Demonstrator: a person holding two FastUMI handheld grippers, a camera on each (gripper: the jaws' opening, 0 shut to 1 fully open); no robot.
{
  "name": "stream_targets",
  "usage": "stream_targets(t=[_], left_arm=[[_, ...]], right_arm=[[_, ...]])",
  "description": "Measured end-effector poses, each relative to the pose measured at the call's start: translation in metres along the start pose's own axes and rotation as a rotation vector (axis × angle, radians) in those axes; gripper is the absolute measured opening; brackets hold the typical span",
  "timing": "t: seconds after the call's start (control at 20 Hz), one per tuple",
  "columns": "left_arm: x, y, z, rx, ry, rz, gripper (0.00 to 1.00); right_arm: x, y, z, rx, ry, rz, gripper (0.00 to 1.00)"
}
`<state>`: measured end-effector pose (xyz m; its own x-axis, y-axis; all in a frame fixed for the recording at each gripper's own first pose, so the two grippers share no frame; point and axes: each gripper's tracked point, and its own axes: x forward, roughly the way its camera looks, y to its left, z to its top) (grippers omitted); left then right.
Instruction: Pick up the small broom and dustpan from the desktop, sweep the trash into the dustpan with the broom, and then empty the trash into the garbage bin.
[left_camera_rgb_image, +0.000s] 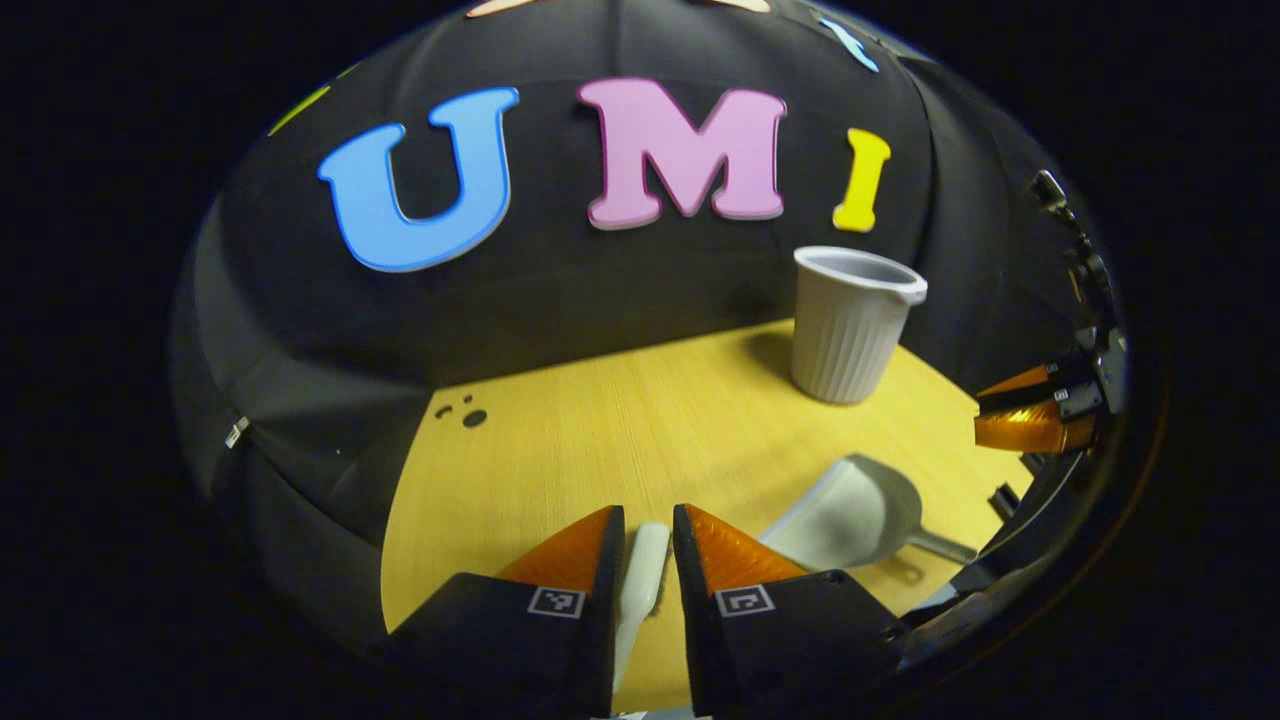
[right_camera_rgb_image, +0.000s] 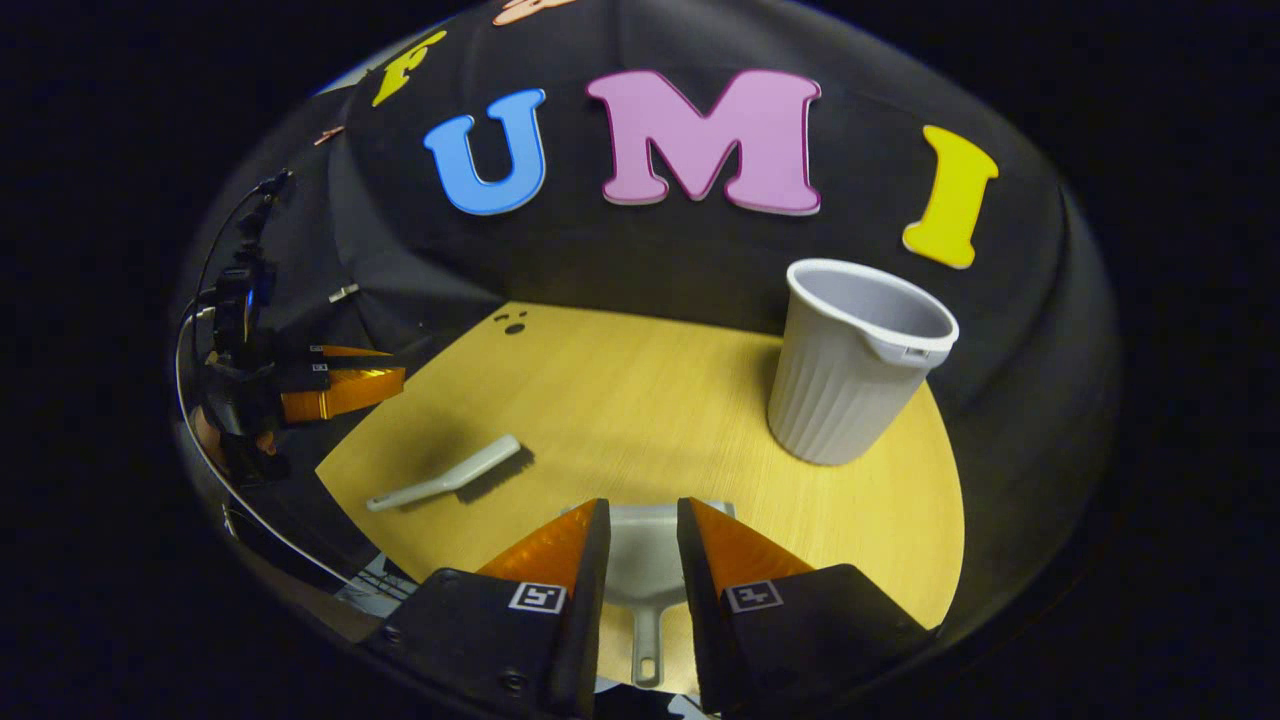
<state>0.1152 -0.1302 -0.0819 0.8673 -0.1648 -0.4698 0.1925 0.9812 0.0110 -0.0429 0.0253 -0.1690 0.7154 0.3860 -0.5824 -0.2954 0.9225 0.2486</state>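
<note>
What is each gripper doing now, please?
Left gripper: open, above the small white broom on the desk, holding nothing.
Right gripper: open, above the grey plastic dustpan, holding nothing.

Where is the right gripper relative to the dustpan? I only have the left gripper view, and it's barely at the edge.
Observer: The right gripper hovers over the dustpan, fingers open, not gripping.
Operator: Which way is the handle lying?
Observer: It runs back between the right fingers, toward that camera, flat on the table.
Operator: Is my broom lifted?
Observer: No. The broom lies flat on the table, and the left gripper shows apart from it.
</note>
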Motion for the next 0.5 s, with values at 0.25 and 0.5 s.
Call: stream_targets(t=[0.25,0.5], left_arm=[[-0.03,-0.026,0.044,-0.051,-0.157,0.0,0.33],[-0.04,-0.039,0.053,-0.034,-0.164,0.051,0.33]], right_arm=[[-0.025,-0.001,0.057,-0.09,-0.184,0.006,0.43],[-0.011,0.013,0.074,-0.097,-0.264,0.107,0.42]])
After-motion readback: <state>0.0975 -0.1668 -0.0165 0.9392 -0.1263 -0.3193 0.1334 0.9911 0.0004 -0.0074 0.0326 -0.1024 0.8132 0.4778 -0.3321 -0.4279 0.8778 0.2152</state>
